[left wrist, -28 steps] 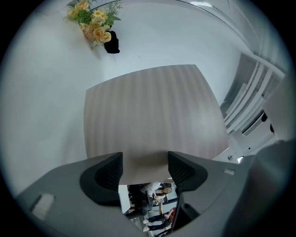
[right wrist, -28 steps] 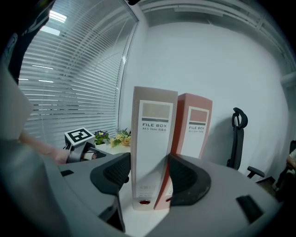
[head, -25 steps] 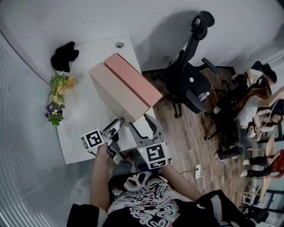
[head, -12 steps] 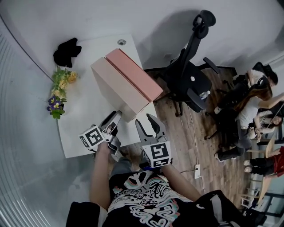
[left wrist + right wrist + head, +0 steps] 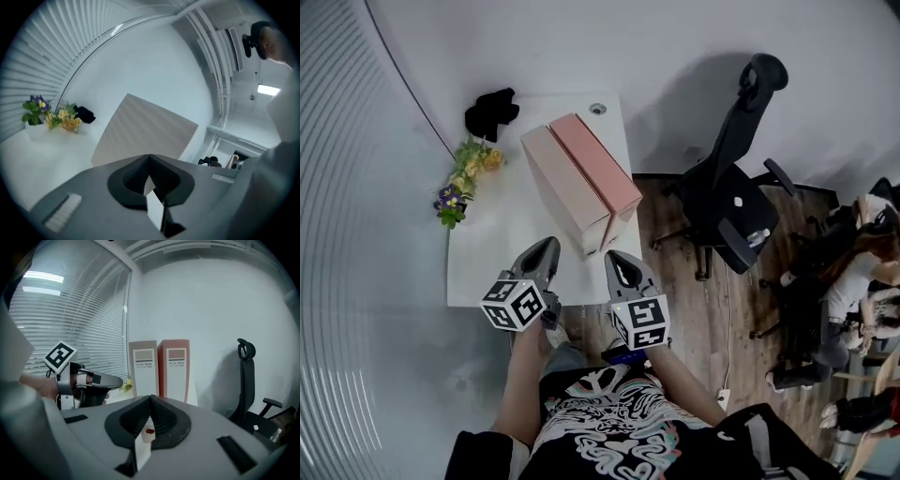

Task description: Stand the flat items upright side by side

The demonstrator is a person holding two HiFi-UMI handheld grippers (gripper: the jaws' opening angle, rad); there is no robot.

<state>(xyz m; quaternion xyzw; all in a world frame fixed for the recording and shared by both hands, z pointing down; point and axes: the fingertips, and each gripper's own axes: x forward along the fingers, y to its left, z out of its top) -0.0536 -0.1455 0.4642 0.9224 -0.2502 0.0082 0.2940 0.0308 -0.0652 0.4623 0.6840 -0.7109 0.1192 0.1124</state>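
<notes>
Two file boxes stand upright side by side on the white table: a beige file box on the left and a pink file box touching it on the right. Both grippers hang near the table's front edge, short of the boxes. My left gripper has just closed and is shut with nothing between its jaws. My right gripper has likewise just closed and is shut, also empty. The left gripper shows in the right gripper view.
A bunch of yellow and purple flowers and a black object lie at the table's far left. A black office chair stands right of the table. People sit at the far right. Window blinds run along the left.
Both grippers have gone from open to shut, empty. The left gripper has risen and rolled. The head view has shifted, so the table and boxes sit further right in the picture.
</notes>
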